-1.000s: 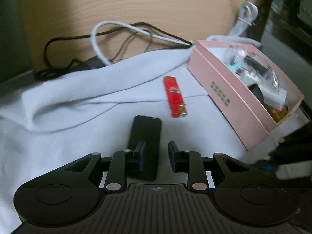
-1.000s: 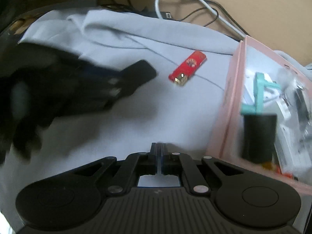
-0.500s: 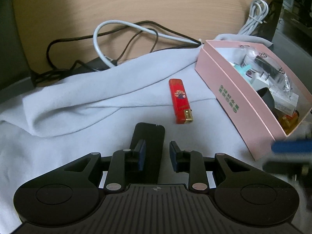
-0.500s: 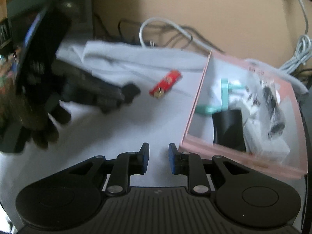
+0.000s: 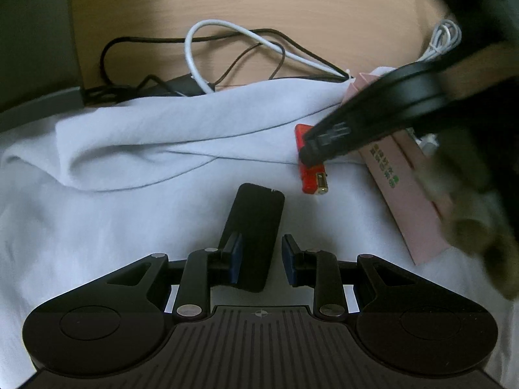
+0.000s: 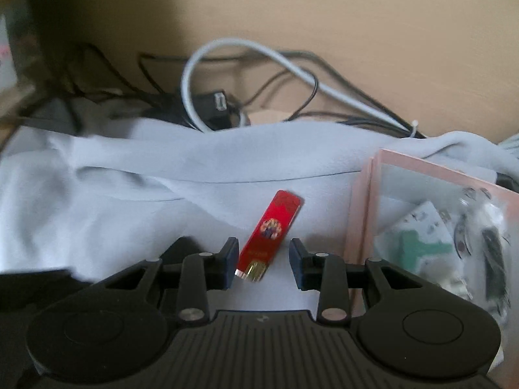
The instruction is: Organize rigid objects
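1. Left wrist view: the left tool [image 5: 258, 258] hangs over a pale cloth [image 5: 136, 149] spread on the wooden bench [image 5: 259, 0].
2. Its jaws stand partly open. A flat black case [image 5: 256, 227] lies on the cloth between them, its near end against the left pad, with a clear gap to the right pad, so it is not gripped.
3. A red lighter [image 5: 312, 175] lies on the cloth just beyond the case and to its right, metal end toward the camera.
4. The right tool [image 5: 327, 144], blurred, reaches in from the upper right; its tip covers the middle of the lighter in this view.
5. A pink box [image 5: 402, 191] sits right of the lighter, partly hidden by the right tool and a blurred hand [image 5: 467, 214].
6. White and black cables [image 5: 227, 48] lie tangled on the bench behind the cloth.
7. Right wrist view: the right tool [image 6: 262, 264] has its jaws opening, and the lighter's [image 6: 271, 233] metal end lies between the pads, touching neither one.
8. The lighter rests on the cloth [image 6: 129, 194], slanting up to the right.
9. The pink box [image 6: 363, 214] stands just right of the lighter, holding a teal piece [image 6: 418, 246] and clear-wrapped items [image 6: 480, 236], too blurred to name.
10. Cables [image 6: 246, 74] loop across the bench [image 6: 356, 16] behind.
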Available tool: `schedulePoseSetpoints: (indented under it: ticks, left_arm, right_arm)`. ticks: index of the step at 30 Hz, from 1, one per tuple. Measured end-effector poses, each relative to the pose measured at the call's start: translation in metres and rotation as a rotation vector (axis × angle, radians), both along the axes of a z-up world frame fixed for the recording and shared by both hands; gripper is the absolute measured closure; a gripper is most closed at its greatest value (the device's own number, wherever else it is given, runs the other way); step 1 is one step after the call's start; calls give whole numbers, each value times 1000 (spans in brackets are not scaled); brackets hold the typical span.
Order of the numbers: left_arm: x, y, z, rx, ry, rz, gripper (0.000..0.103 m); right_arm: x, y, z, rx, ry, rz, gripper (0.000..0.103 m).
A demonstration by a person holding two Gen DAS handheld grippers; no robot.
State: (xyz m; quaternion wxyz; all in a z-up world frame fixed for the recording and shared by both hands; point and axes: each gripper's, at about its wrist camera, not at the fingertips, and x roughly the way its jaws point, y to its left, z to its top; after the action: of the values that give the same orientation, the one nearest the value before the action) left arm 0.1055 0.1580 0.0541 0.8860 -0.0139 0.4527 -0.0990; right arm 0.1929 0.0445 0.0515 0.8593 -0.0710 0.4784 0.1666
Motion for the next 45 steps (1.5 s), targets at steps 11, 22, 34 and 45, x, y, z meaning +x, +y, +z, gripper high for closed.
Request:
schedulePoseSetpoints:
  ticks: [11,22,34,45]
  left_arm:
    - [-2,11,-3,-41,-23,-14,74]
    - [11,-21,-4,72,-40,-120,70]
    - [6,-15,-7,152,-83,-63,61]
    - [20,-6,-14,106,-41,-65,47]
  right_arm:
    - [-3,15,-10,-48,23,74,81]
    - [-136,-51,22,58,-55,255,81]
    - [-220,-136,-28,-147,-169,129,81]
    - [-216,-170,-47,17,-194,-28,62]
